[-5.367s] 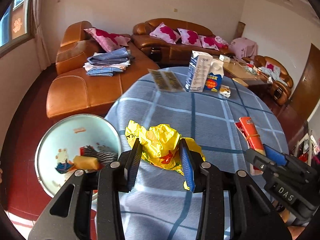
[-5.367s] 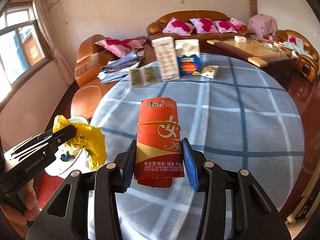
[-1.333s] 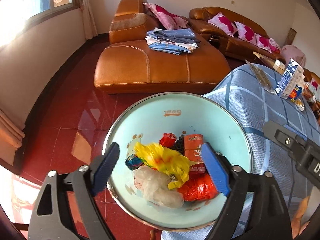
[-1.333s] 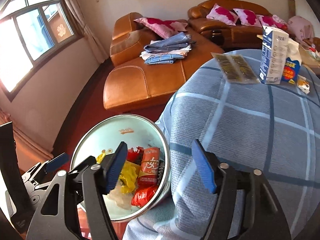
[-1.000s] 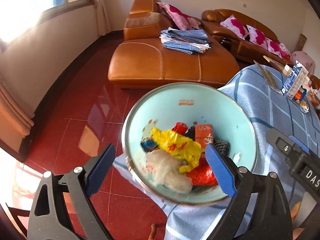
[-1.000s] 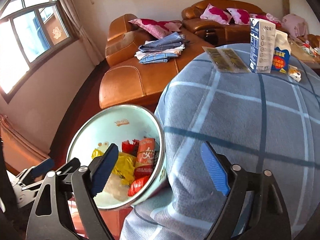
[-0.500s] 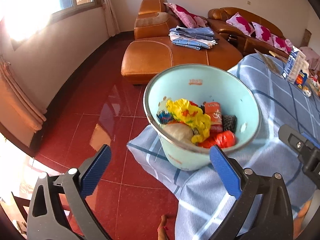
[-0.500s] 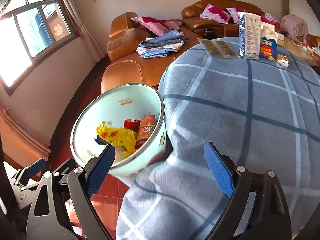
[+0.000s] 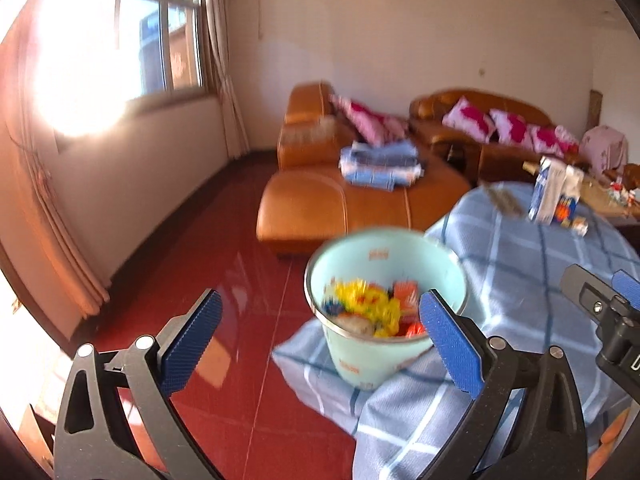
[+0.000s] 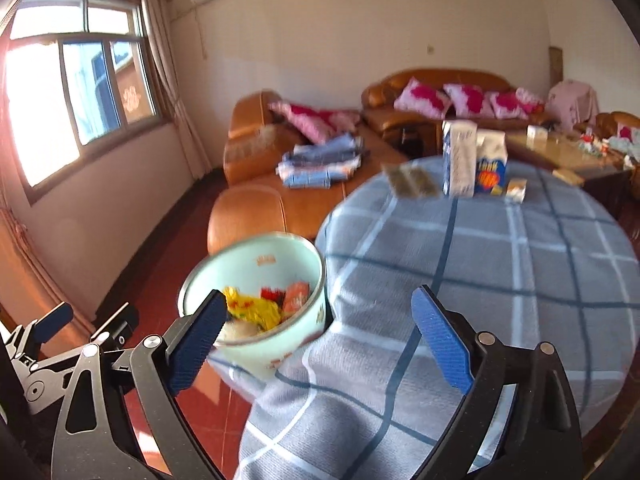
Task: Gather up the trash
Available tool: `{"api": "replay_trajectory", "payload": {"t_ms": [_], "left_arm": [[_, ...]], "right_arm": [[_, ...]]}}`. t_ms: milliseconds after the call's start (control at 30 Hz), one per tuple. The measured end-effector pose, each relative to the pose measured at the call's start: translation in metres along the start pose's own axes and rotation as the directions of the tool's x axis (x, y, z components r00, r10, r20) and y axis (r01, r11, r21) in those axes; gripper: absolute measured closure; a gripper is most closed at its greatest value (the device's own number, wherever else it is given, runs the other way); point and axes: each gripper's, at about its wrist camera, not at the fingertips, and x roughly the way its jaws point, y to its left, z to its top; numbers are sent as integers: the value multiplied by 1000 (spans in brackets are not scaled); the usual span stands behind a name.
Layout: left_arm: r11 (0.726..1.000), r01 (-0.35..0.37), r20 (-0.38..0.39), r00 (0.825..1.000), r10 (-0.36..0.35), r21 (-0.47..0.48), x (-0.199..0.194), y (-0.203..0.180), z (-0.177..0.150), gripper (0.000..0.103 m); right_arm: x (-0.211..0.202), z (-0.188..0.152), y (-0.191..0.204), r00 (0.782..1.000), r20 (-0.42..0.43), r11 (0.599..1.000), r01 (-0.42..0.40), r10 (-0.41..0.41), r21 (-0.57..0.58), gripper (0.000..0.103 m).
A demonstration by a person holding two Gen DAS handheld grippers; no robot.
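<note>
**Trash in the bin, both grippers released**

The left gripper (image 9: 316, 344) hangs with its blue pads spread wide and nothing between them, over the red floor (image 9: 208, 248) beside the surface. Just ahead of it stands the pale blue trash bin (image 9: 444, 268), set on the hanging edge of the blue checked tablecloth (image 9: 520, 264). Inside the bin lies the collected trash: a crumpled yellow wrapper (image 9: 364, 300) with a red-orange packet (image 9: 405, 292) against it, and other scraps too blurred to name.

In the right wrist view the same bin (image 10: 256, 260) sits at the left edge of the round surface (image 10: 500, 248), touching the draped cloth. The right gripper (image 10: 316, 336) is likewise spread wide and empty, its left pad overlapping the bin's rim in view, its right pad over the cloth. At the far side of the surface stand a white and blue carton (image 10: 458, 158) and a smaller bag (image 10: 491, 168), with flat packets (image 10: 410, 180) just left of them. Beyond is an orange leather sofa (image 10: 256, 200) bearing folded blue laundry (image 10: 320, 164).
</note>
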Motion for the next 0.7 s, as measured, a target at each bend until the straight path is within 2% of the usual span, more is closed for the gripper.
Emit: {"api": "replay_trajectory", "payload": {"t_ms": [167,400,700], "left_arm": [[1000,11,100,995,-11,4,-34,0,15,6],[999,49,161,986,-45,-24,-62,7,27,6],[998,49,199,979,-44,-25,-75,9,28,6]], "right_arm": [[-30,13,3,993,114,1000,-13,12,7,9],[-65,24,5,974,225,999,-41,33,30,8],[-76,26,6,967,251,998,-50,38,42,7]]}}
